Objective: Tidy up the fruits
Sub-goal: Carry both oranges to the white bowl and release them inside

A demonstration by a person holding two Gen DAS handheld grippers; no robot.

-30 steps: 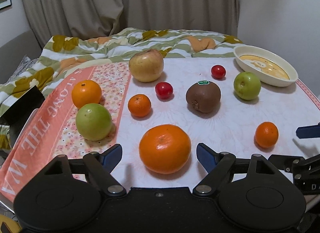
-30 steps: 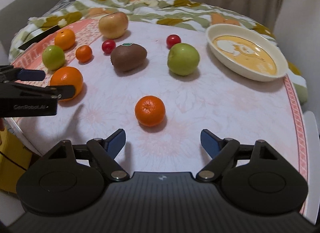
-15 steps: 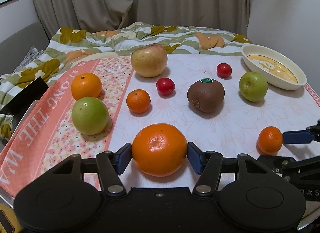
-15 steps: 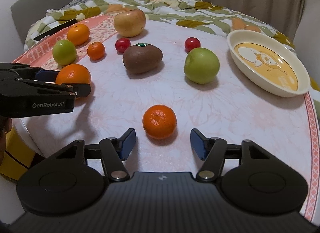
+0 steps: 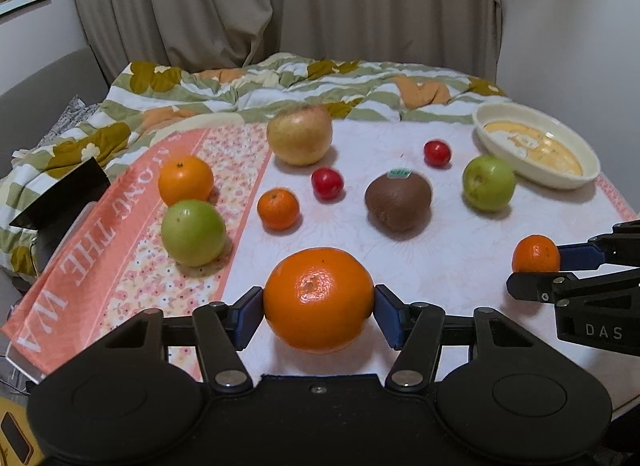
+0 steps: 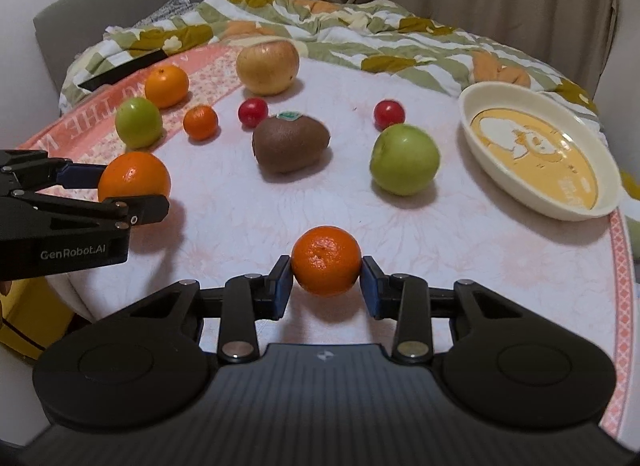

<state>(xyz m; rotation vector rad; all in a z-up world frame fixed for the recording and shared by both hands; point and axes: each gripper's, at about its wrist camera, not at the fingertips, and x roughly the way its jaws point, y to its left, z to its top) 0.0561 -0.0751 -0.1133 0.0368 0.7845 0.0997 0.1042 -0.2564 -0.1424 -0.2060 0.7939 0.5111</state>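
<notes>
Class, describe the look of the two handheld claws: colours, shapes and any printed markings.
Both are matte black with round pivot housings, silver rivets and blue finger pads. The left claw shows white "GenRobot.AI" lettering on its side; the right claw shows "DAS". No cables or sleeves are visible.

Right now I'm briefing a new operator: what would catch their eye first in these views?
Each tool grips an orange fruit at the table's near edge: the left tool clamps the big orange, the right tool the small mandarin. Behind them, the brown kiwi lies mid-table and the empty cream dish sits far right.

Dim warm indoor light, soft shadows, fisheye-bent edges, slight blur.
</notes>
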